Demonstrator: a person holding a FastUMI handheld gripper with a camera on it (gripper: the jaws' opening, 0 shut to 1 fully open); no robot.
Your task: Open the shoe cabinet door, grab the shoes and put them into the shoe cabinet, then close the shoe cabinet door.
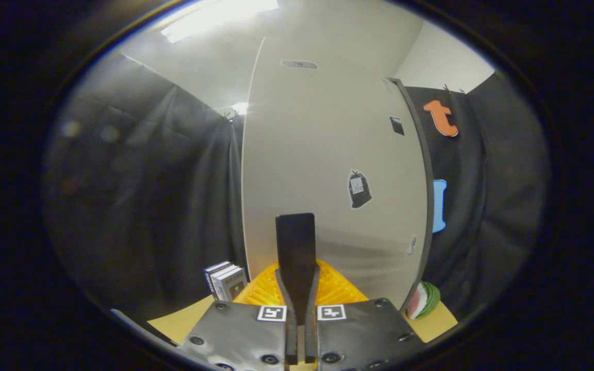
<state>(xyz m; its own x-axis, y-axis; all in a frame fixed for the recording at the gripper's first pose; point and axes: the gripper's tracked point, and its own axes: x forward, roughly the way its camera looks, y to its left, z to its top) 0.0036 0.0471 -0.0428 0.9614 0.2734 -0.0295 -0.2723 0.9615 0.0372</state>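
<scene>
Gripping door handle (295, 242) w/ tool (297, 309)

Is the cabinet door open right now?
No, the pale cabinet door stands flat and shut just beyond the gripper, whose fingers are pressed together with nothing between them.

Directly ahead of the gripper (297, 304), the white cabinet door (328, 170) stands as a broad upright panel, blocking forward passage. The jaws are drawn together with almost no gap. An orange ribbed object (335, 288) lies on the desk (186, 322) at the door's foot, just beyond the fingers. Left of the door, a stack of small boxes (226, 281) occupies the desk near the door's edge. Right of the door, a round striped item (423, 300) sits at its lower corner. Desk surface left of the boxes is unobstructed.
</scene>
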